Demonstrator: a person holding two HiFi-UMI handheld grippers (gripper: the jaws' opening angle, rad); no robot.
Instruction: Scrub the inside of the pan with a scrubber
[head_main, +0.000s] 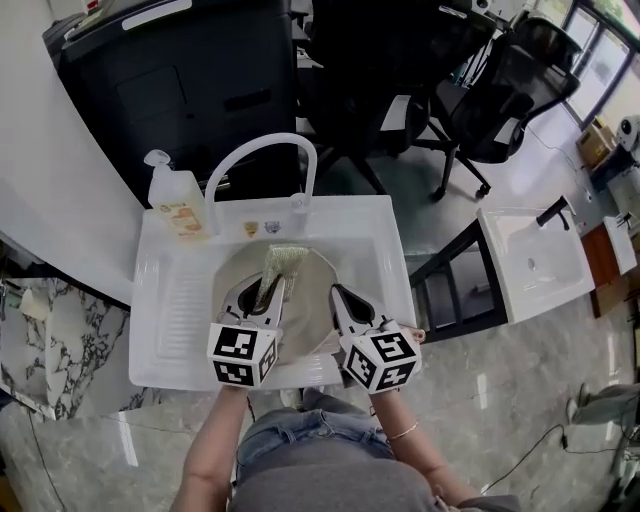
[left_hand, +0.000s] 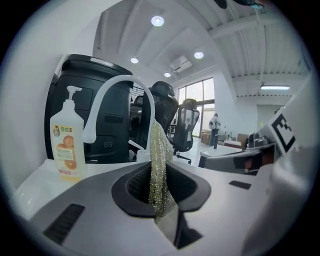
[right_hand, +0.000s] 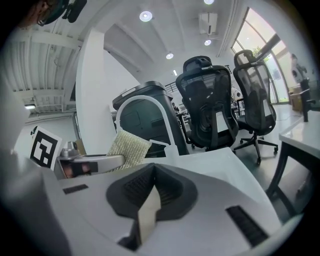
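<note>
A white sink (head_main: 385, 235) with a ribbed draining board on its left side stands in front of the person. Behind it are a big black cabinet (head_main: 180, 80) and a pair of black office chairs (head_main: 500, 90). The pan (head_main: 312, 285), a wide grey round, fills most of the basin. A white arched faucet (head_main: 262, 150) curves over the sink's back edge. Just to its left, in the back left corner, stands a clear soap bottle (head_main: 178, 205) with an orange label and a pump top.

Both tools reach in from the near side. The right tool (head_main: 345, 300) sits at the pan's right edge, and its own view shows its jaws clenched on a thin pale strip, seemingly the pan's rim. The left tool (head_main: 264, 290) is over the left half of the pan, apart from the right one. Its jaws are clamped on the scrubber (head_main: 277, 264), a pale, glittery mesh pad. The pad stands up out of the jaws and lies over the far part of the pan, below the faucet. From where I stand I cannot tell whether it presses on the metal.
</note>
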